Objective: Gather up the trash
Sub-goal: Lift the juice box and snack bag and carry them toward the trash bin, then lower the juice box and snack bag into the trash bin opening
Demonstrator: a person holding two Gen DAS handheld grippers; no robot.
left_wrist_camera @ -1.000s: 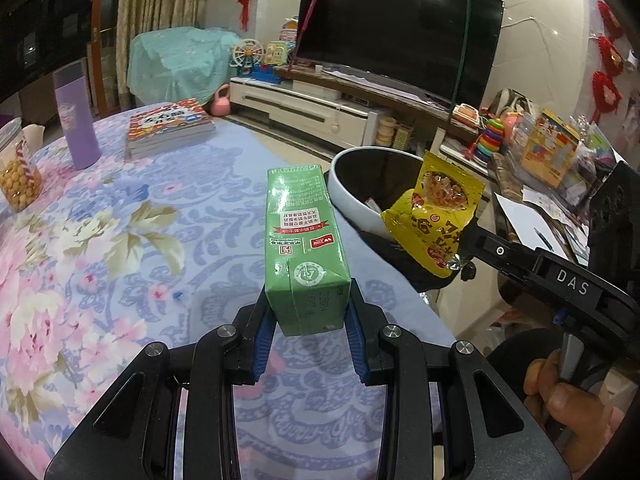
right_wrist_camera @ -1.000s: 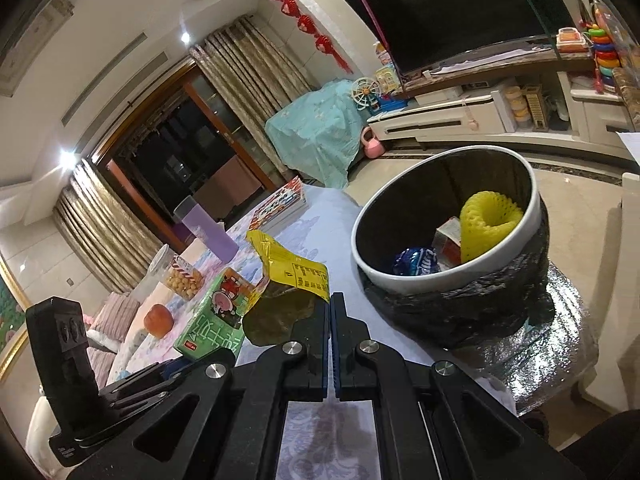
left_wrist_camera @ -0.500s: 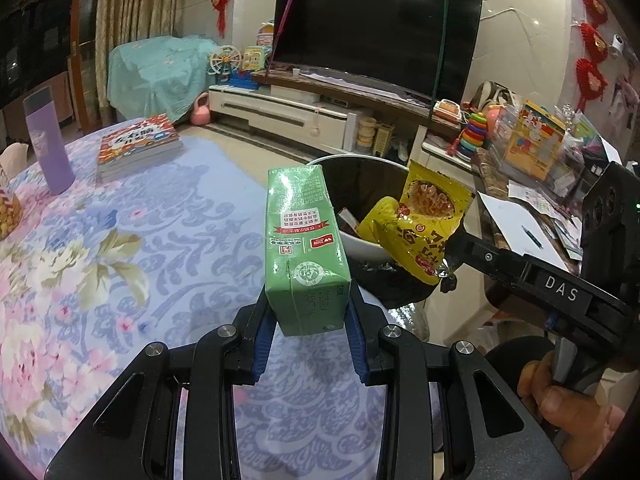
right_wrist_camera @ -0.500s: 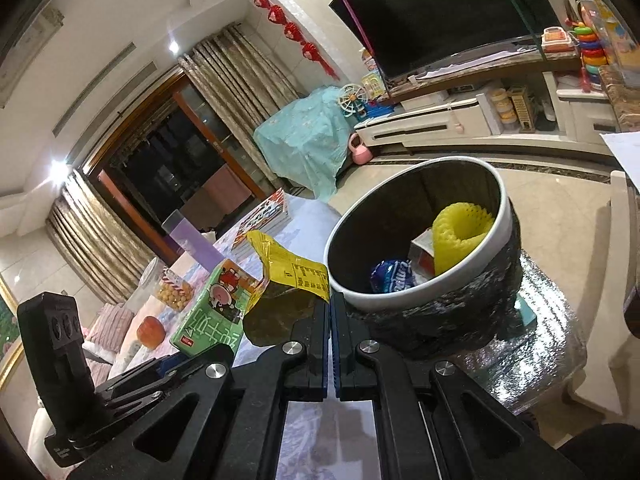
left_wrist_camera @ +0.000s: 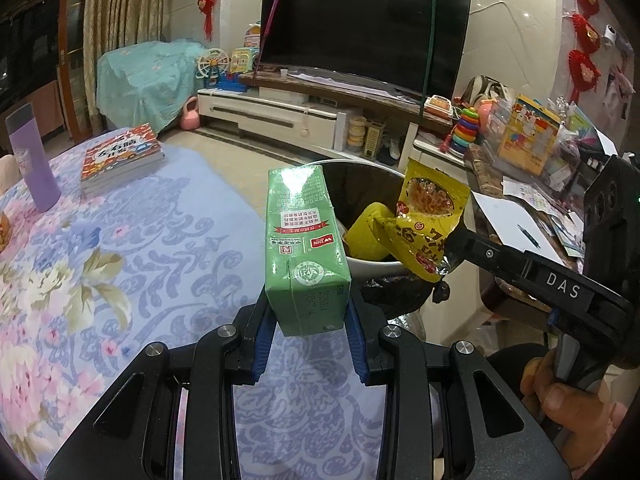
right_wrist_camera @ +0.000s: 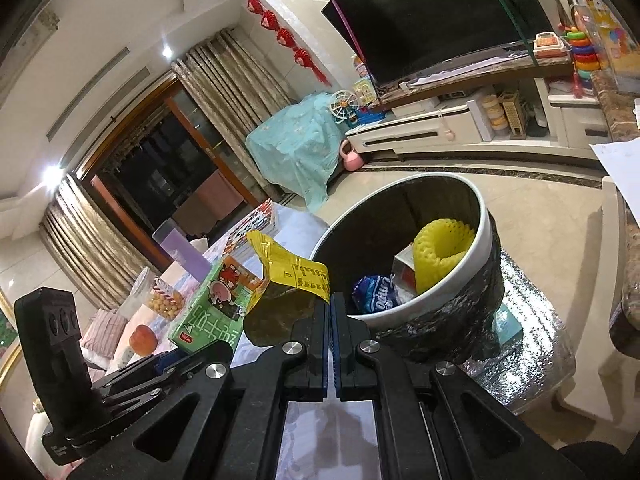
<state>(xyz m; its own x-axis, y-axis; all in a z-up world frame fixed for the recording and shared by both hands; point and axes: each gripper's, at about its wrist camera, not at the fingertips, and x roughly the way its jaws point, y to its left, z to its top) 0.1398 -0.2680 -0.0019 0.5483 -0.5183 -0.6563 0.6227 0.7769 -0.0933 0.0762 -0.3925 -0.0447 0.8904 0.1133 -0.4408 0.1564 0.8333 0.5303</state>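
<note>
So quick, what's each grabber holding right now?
Left gripper: shut on the green carton.
Right gripper: shut on the yellow snack bag, held near the trash bin.

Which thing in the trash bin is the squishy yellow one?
Find the round trash bin with the white rim, beside the flowery table. Inside, leaning on its far wall, is the yellow foam net. It alone is a bumpy, hollow tube; the blue wrapper beside it is flat and crinkly.

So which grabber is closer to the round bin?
Right gripper: its yellow snack wrapper overlaps the round white-rimmed bin rim. Left gripper, with the green carton, hangs back over the table.
</note>
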